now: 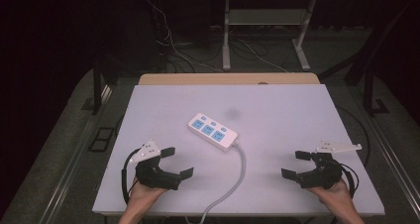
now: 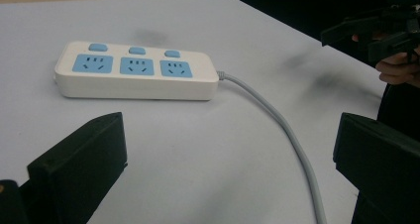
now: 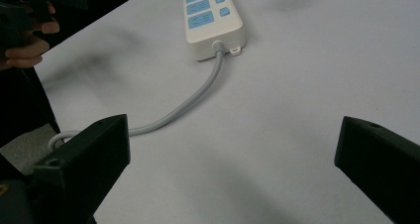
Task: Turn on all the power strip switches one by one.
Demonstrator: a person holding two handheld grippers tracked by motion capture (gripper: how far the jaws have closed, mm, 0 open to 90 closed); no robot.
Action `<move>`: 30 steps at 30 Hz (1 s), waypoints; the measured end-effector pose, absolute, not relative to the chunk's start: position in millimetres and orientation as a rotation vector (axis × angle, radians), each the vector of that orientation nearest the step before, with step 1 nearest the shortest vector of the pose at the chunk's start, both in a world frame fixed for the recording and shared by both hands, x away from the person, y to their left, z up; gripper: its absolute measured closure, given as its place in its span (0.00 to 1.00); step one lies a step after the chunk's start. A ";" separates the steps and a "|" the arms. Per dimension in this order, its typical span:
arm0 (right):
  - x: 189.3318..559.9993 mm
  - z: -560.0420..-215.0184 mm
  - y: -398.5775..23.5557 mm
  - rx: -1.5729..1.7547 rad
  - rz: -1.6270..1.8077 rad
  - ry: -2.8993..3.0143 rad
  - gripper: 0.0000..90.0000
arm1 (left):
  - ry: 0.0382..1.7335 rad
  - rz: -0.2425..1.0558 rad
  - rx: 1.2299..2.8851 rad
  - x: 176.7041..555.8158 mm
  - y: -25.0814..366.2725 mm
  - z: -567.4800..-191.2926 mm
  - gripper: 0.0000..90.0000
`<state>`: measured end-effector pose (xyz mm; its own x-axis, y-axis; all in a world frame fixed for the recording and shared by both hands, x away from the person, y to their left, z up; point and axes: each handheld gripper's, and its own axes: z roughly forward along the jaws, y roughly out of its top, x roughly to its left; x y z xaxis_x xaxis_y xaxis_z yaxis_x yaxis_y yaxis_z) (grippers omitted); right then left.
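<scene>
Held at the table's near edge: left gripper [image 1: 177, 162] and right gripper [image 1: 296, 164], each sitting in a hand, jaws standing wide apart and clasping nothing, both hovering just over the white table [image 1: 297, 115]. Lying between and beyond them, near the table's middle: white power strip [image 1: 213, 132], three blue sockets facing up. Trailing from its near end: grey cord [image 1: 236, 175], curving toward the near edge and running off it.
</scene>
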<state>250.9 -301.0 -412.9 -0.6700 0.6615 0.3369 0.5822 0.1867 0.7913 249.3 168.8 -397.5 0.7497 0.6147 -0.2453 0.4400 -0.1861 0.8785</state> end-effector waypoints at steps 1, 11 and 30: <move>250.9 -413.0 -300.9 1.237 1.512 2.357 0.01 | 0.819 0.192 1.825 250.0 168.5 -396.3 0.00; 251.3 -413.9 -302.1 1.246 1.511 2.352 0.01 | 0.801 0.171 1.855 259.5 165.4 -384.9 0.00; 251.9 -414.8 -302.6 1.245 1.504 2.352 0.01 | 0.778 0.125 1.917 285.3 151.7 -366.9 0.00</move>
